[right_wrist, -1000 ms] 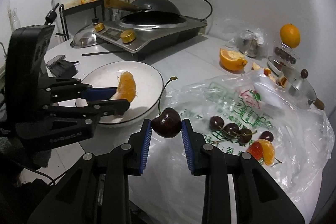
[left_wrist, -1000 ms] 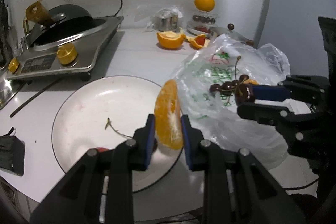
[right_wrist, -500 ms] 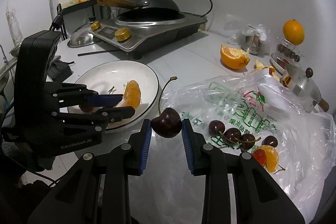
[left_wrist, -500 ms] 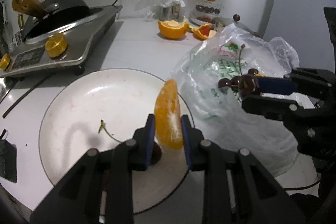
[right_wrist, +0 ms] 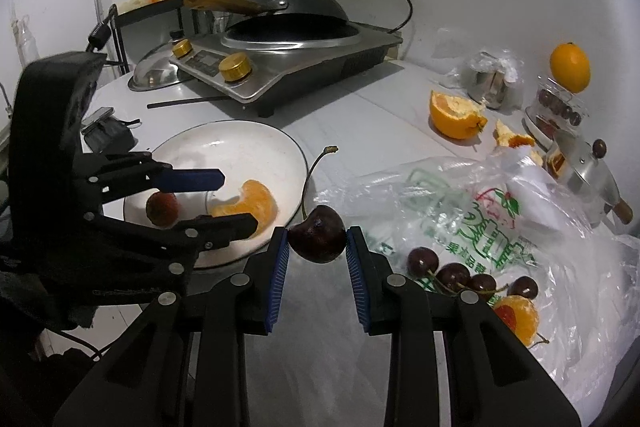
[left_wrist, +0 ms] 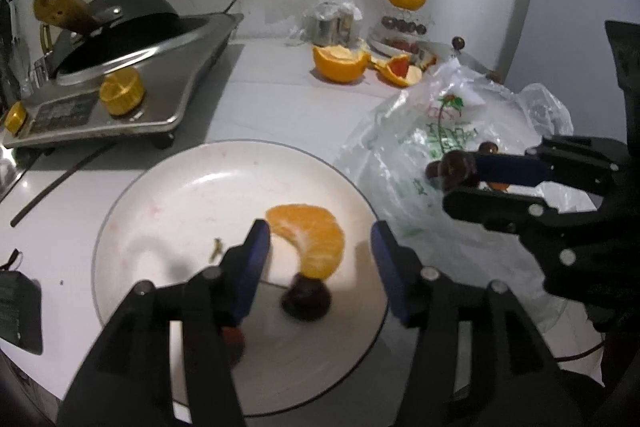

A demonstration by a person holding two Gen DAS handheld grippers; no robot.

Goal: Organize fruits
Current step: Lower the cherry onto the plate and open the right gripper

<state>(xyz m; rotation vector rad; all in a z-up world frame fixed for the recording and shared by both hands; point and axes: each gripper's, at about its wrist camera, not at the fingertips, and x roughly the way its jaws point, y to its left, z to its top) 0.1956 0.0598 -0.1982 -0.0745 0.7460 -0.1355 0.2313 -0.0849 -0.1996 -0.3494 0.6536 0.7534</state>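
Note:
An orange segment (left_wrist: 310, 239) lies flat on the white plate (left_wrist: 192, 187), leaning against a dark cherry (left_wrist: 306, 301). My left gripper (left_wrist: 320, 259) is open over the plate, its pads apart on either side of the segment. It also shows in the right wrist view (right_wrist: 232, 199), above the segment (right_wrist: 252, 207) and a reddish fruit (right_wrist: 162, 209) on the plate (right_wrist: 240, 147). My right gripper (right_wrist: 317, 241) is shut on a dark cherry (right_wrist: 318, 233) with a long stem, held just right of the plate. It shows in the left wrist view (left_wrist: 456, 179) over the plastic bag (left_wrist: 432, 131).
The plastic bag (right_wrist: 520, 227) holds several cherries (right_wrist: 452, 273) and an orange piece (right_wrist: 516, 315). A cooker with a wok (right_wrist: 288, 39) stands behind the plate. A halved orange (right_wrist: 454, 113), peel, a whole orange (right_wrist: 570, 67) on a jar and a metal lid (right_wrist: 588, 175) lie at the back right.
My left gripper has opened and let go of the orange segment, which now lies flat on the plate. My right gripper still holds the cherry in about the same place.

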